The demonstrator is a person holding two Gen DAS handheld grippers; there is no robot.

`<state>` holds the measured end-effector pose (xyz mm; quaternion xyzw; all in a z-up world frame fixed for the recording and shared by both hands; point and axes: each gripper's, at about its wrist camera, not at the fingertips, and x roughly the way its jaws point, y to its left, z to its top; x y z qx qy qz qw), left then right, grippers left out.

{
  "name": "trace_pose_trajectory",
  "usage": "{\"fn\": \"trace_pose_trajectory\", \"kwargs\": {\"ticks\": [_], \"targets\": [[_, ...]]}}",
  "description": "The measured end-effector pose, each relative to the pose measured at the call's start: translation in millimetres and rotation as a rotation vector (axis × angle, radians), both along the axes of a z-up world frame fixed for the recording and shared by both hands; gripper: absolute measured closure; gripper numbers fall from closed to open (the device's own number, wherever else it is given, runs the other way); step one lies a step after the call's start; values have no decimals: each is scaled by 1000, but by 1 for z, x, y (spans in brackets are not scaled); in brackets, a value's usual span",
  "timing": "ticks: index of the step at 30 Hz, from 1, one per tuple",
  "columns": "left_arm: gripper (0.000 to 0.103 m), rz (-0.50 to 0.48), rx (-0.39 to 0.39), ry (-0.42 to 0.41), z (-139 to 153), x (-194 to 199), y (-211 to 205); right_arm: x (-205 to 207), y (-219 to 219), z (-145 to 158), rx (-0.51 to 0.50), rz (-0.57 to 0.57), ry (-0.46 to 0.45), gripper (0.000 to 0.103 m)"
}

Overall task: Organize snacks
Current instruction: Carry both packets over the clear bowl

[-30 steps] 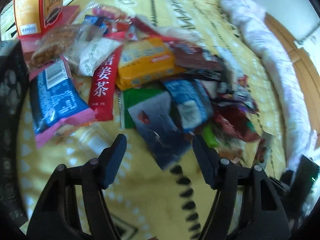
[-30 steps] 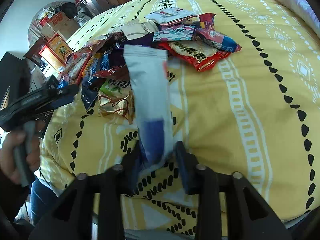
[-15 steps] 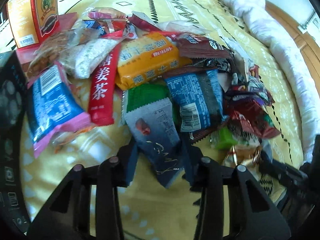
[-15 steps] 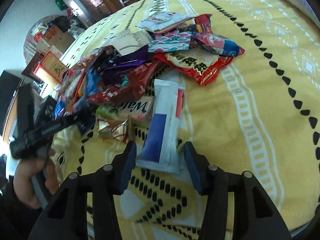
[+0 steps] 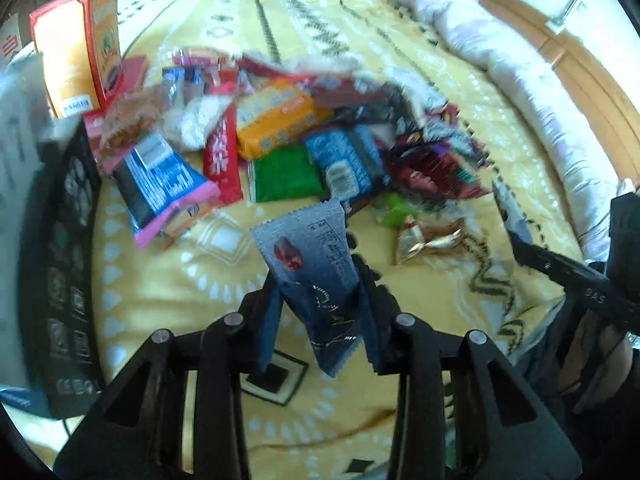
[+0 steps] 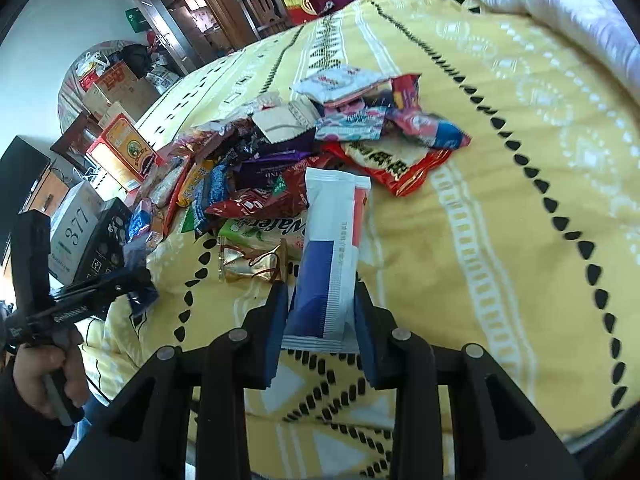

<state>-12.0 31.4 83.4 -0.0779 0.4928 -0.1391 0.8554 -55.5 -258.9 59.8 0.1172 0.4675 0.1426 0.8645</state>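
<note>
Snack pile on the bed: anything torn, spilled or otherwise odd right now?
Nothing looks torn or spilled. The snack pile is a jumbled, overlapping heap on the yellow bedspread. The left gripper pinches a dark blue packet; a white-and-blue packet sits between the right gripper fingers.

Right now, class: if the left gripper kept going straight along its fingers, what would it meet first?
The left gripper, shut on the dark blue packet, points at the snack pile. Probably the green packet or the blue wrapper beside it comes first; depth is unclear.
</note>
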Motion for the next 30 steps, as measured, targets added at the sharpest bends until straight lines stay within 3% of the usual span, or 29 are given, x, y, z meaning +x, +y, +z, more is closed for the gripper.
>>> {"fn": "trace_pose_trajectory", "kwargs": {"ticks": [9,14,18,22,26,30], "targets": [[67,53,-13,-169,71,-9,24,-6,25,63,7,39,-136,68],[67,175,9,-287,122,-29,84,4,75,113,32,145,-232,68],[67,329,47,-352,151,-53,152,13,156,156,79,308,-306,68],[67,500,73,-368,160,-79,224,16,243,185,145,472,-337,68],[67,663,80,-349,150,-105,287,11,331,196,177,620,-321,68],[67,745,86,-316,136,-115,316,2,406,195,192,732,-274,68]]}}
